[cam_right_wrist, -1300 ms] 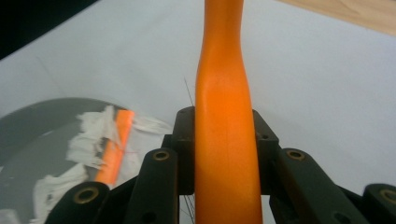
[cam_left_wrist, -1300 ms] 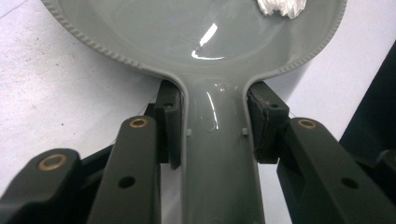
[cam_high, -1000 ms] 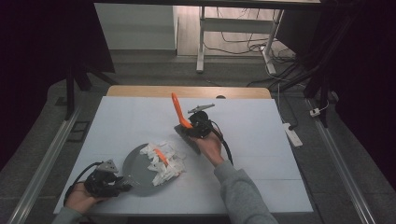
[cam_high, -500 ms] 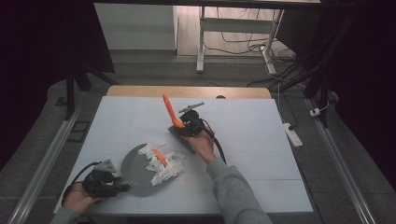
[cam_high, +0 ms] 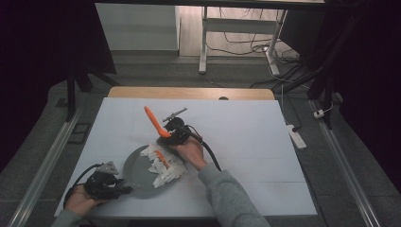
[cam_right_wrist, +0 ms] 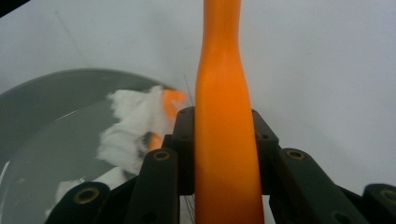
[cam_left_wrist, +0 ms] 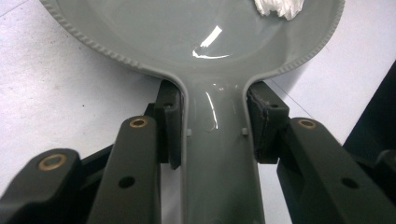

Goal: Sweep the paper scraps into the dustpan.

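Left gripper view: glossy grey bead-rimmed pan; crumpled white paper

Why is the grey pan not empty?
White crumpled paper and a small orange piece lie in the grey pan.

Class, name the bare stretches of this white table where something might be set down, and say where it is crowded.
Free: the white table right of the right gripper, and the far strip behind the orange handle. Crowded: front left, where the left gripper clamps the round grey pan holding white crumpled paper.
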